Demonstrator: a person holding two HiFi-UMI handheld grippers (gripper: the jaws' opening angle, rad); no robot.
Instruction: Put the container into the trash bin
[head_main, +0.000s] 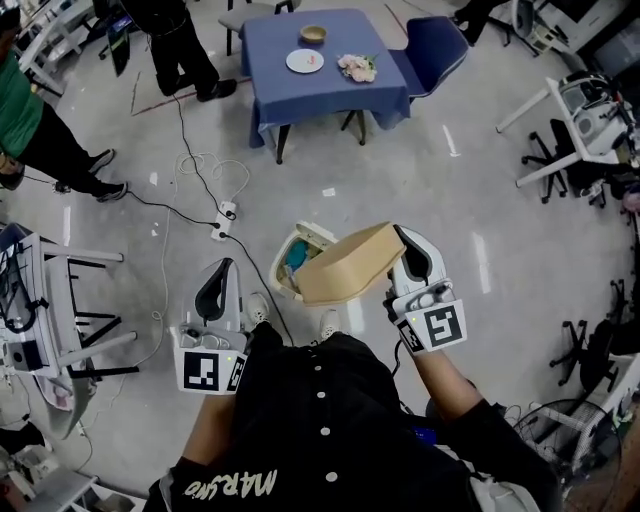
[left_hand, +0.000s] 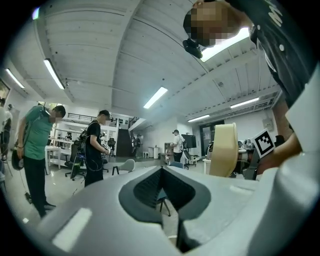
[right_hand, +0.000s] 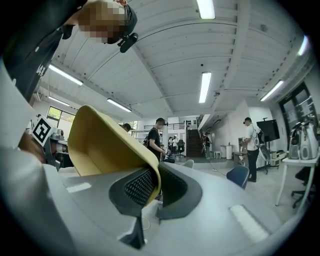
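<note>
Over the floor by the person's feet, the tan container (head_main: 345, 265) hangs tilted, seemingly partly above the white trash bin (head_main: 288, 262), its wall pinched in the right tool (head_main: 408, 245). The left tool (head_main: 220, 275) is closed, empty. Pickup looks done; the drop is left.

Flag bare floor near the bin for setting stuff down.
Free: floor right of the trash bin, out to the black chairs; also between bin and blue table. Crowded: left of the bin, with power strip, cables and a white frame.
</note>
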